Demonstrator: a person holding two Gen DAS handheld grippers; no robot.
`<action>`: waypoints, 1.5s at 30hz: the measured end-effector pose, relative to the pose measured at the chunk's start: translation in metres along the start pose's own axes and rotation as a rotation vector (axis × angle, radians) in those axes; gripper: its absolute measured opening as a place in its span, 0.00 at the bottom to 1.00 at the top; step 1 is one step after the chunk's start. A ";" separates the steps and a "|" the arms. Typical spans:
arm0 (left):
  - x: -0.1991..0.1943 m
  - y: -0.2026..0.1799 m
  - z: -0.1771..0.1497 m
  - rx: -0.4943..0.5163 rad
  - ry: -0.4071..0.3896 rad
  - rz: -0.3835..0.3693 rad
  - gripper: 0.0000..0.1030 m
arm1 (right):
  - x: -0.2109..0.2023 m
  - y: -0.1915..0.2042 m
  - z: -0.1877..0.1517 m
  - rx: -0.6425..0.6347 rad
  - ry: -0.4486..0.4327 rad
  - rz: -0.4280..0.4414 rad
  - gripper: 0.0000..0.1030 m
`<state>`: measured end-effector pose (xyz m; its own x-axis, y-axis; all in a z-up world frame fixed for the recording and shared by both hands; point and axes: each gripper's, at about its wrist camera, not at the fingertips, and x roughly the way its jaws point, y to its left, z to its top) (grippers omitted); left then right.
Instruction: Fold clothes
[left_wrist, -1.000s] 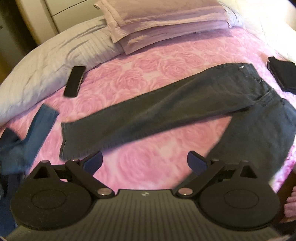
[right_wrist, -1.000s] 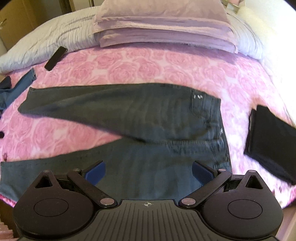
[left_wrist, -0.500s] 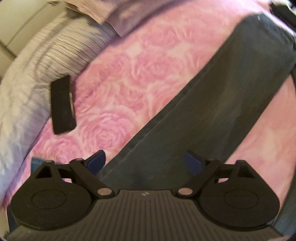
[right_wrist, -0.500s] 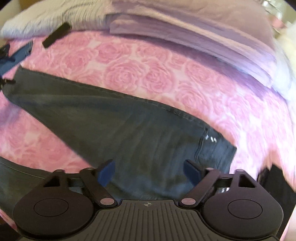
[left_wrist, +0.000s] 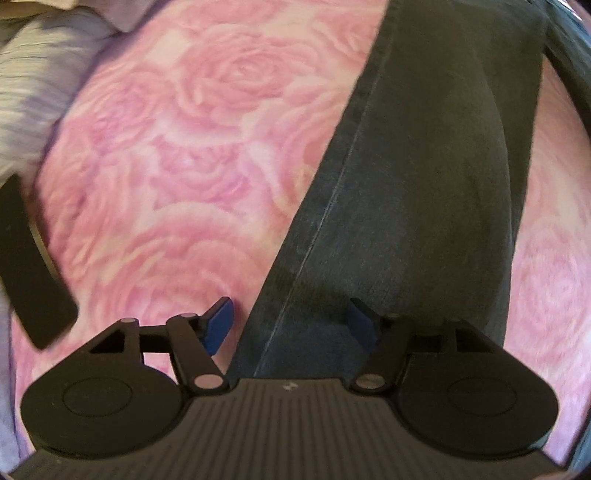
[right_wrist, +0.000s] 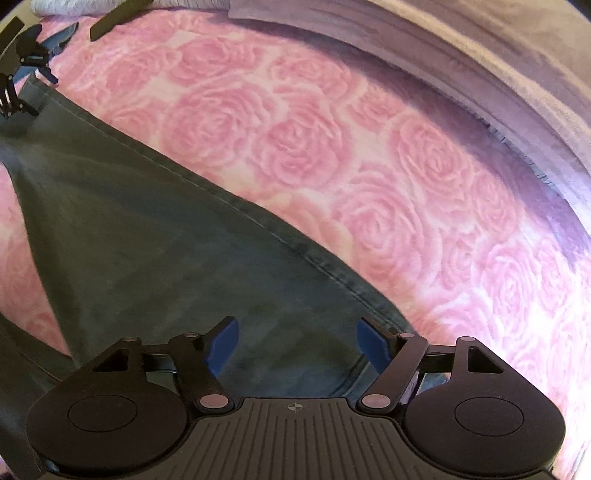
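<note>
While both grippers point down at the bed (left_wrist: 207, 155), the jeans (left_wrist: 413, 192) lie flat on its pink rose-print cover, dark grey denim with a pale stitched side seam. Left gripper (left_wrist: 290, 325): jaws closing, about half apart, straddling the seam edge of one leg; the left blue pad (left_wrist: 218, 325) stands over the pink cover, the right pad over denim, and whether either pad touches the cloth cannot be told. Right gripper (right_wrist: 297, 345): jaws closing, likewise about half apart, over the wider part of the jeans (right_wrist: 155, 258) just beside the seam edge; both blue pads (right_wrist: 223, 345) stand over denim, with contact not discernible. Seen from the right wrist, the leg runs diagonally away to the upper left, where the left gripper (right_wrist: 20, 70) shows small at its far end. Black flat object (left_wrist: 29, 266), phone-like, lies on the cover left of the leg, near a striped grey pillow (left_wrist: 33, 81). Lilac pillows (right_wrist: 480, 55) are stacked along the head of the bed.
</note>
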<state>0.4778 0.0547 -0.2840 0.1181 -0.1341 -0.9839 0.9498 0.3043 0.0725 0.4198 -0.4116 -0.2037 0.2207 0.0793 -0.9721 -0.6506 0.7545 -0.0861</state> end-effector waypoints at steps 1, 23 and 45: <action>0.002 0.004 0.001 0.007 0.007 -0.028 0.62 | 0.001 -0.003 0.000 -0.008 0.006 0.001 0.72; -0.001 0.002 0.010 0.021 0.120 -0.057 0.01 | 0.079 -0.075 0.025 -0.286 0.138 0.122 0.54; -0.206 -0.162 -0.055 -0.029 -0.092 0.141 0.01 | -0.116 0.059 -0.102 -0.371 -0.104 -0.146 0.13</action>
<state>0.2840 0.0852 -0.1021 0.2769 -0.1732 -0.9452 0.9134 0.3530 0.2029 0.2819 -0.4429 -0.1183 0.3900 0.0690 -0.9182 -0.8209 0.4778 -0.3128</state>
